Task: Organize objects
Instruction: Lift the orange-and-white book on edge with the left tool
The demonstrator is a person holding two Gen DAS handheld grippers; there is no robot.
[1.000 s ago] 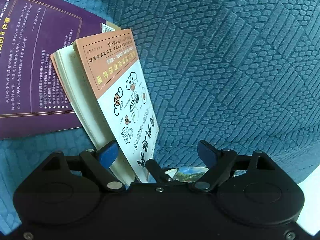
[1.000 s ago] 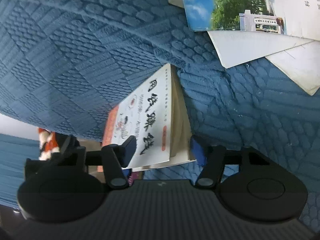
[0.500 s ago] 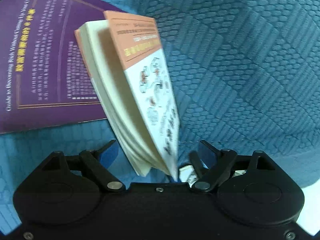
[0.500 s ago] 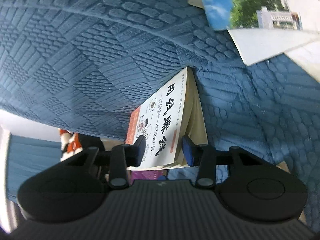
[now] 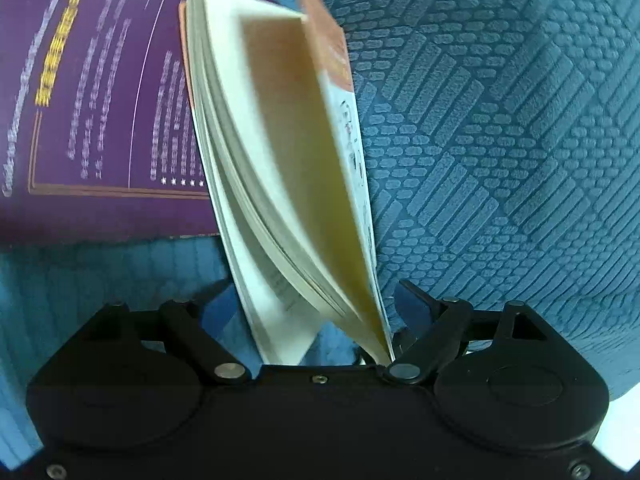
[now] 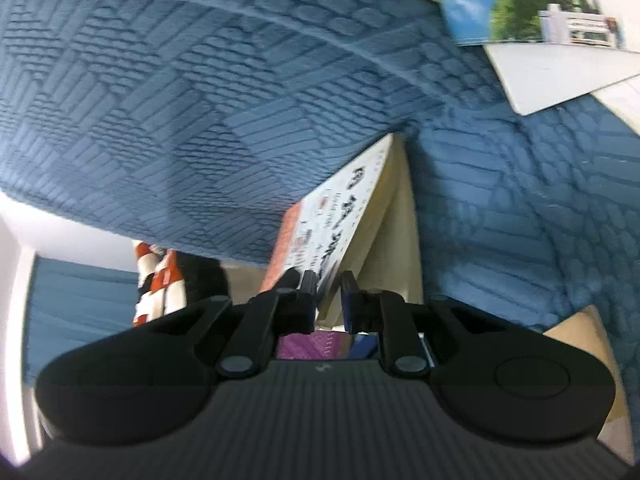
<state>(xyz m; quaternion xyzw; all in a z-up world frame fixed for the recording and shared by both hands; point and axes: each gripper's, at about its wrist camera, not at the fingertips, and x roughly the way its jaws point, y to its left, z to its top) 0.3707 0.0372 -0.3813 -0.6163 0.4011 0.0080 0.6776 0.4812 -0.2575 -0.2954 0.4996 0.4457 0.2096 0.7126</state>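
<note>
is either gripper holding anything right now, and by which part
The right gripper, whose jaws have just been closing, pinches the front cover of the white-and-orange book near its lower edge. The left gripper is open, gripping nothing.

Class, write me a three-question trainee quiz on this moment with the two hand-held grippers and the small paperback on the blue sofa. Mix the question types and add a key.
1. True or false: the left gripper is clamped on the small paperback.
2. Which gripper pinches the paperback's front cover? A) left B) right C) neither
3. Fill in: the book lying flat behind the paperback has a ______ cover.

Key
1. False: its jaws stand wide, the book between them but untouched by the pads.
2. B: the right gripper has just been closing and its jaws now pinch the cover's edge, the pages fanning away from it.
3. Purple: the purple book lies on the blue sofa fabric.
</note>
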